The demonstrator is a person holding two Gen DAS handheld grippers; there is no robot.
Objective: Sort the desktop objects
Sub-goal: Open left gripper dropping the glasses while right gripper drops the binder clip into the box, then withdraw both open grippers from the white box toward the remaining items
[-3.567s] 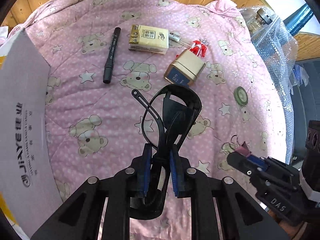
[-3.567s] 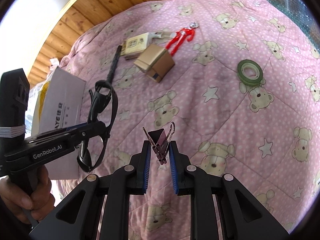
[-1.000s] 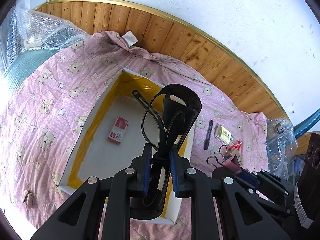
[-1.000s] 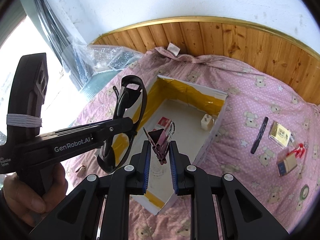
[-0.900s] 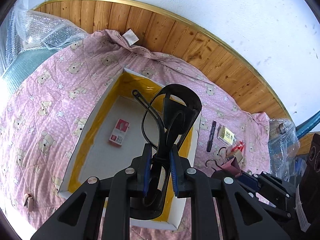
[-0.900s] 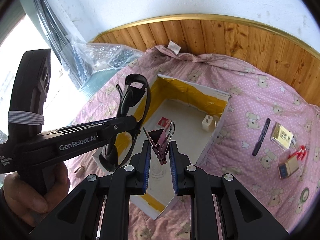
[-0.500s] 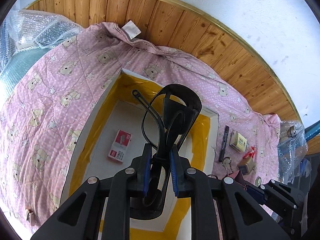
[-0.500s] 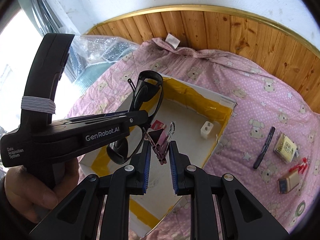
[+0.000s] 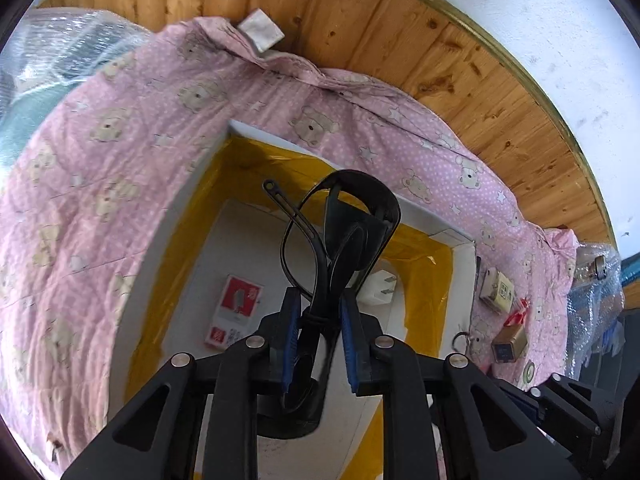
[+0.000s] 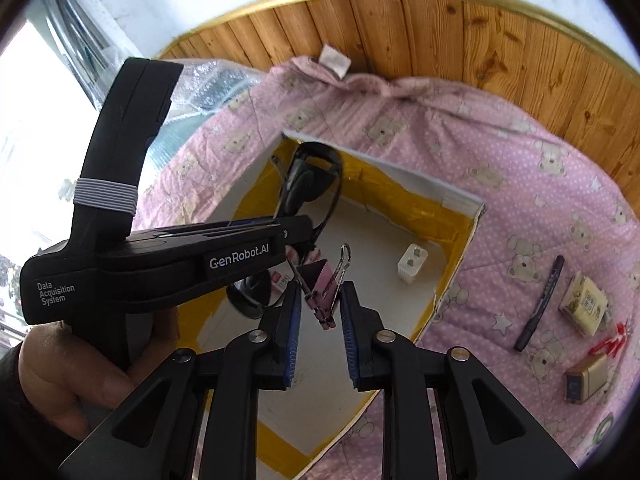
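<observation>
Both grippers over the box. The left gripper is clamped on black glasses; the right gripper is clamped on a pink clip. Likely risks: the glasses' thin, springy arms may snag a finger on release, and the small metal clip may bounce off the hard floor. The box is white card with glossy yellow tape; a plug and packet lie inside.
</observation>
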